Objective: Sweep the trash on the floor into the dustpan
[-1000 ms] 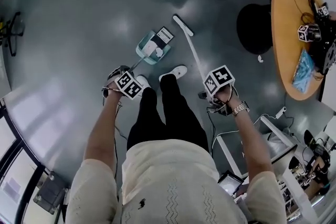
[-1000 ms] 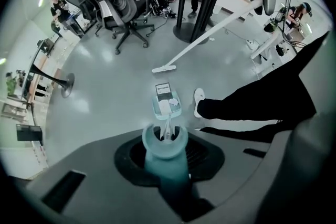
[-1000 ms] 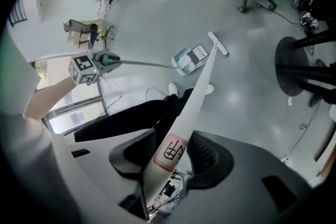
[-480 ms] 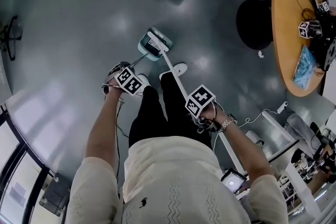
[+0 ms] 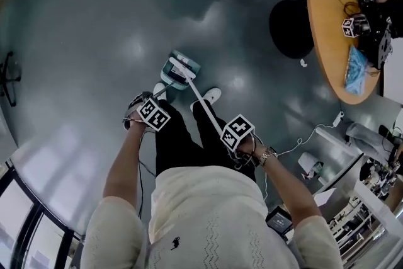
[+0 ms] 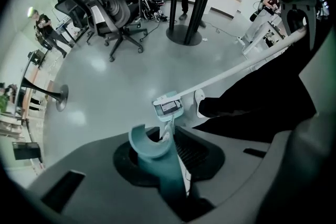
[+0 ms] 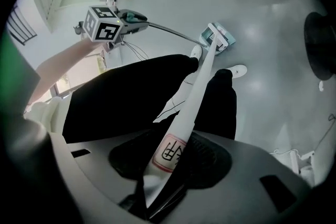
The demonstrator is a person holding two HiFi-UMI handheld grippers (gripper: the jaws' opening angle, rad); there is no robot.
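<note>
A teal dustpan (image 5: 178,70) stands on the grey floor just ahead of my shoes. My left gripper (image 5: 153,114) is shut on its long teal handle (image 6: 160,165), which runs down to the dustpan (image 6: 168,106). My right gripper (image 5: 238,133) is shut on the white broom handle (image 7: 181,128), just above a red label. The broom head (image 5: 183,67) rests at the dustpan's mouth, and the broom head (image 7: 214,40) lies beside the pan in the right gripper view too. I cannot make out any trash in the pan.
A round wooden table (image 5: 332,41) with gear on it stands at the right, its black base (image 5: 291,28) on the floor. A small white scrap (image 5: 303,63) lies beside that base. Office chairs (image 6: 113,13) stand farther off. A white cable (image 5: 305,137) trails at the right.
The broom head has swept leftward across the floor from beyond my right shoe to the dustpan's mouth. My right gripper came left and closer to my body. The left gripper held the dustpan still.
</note>
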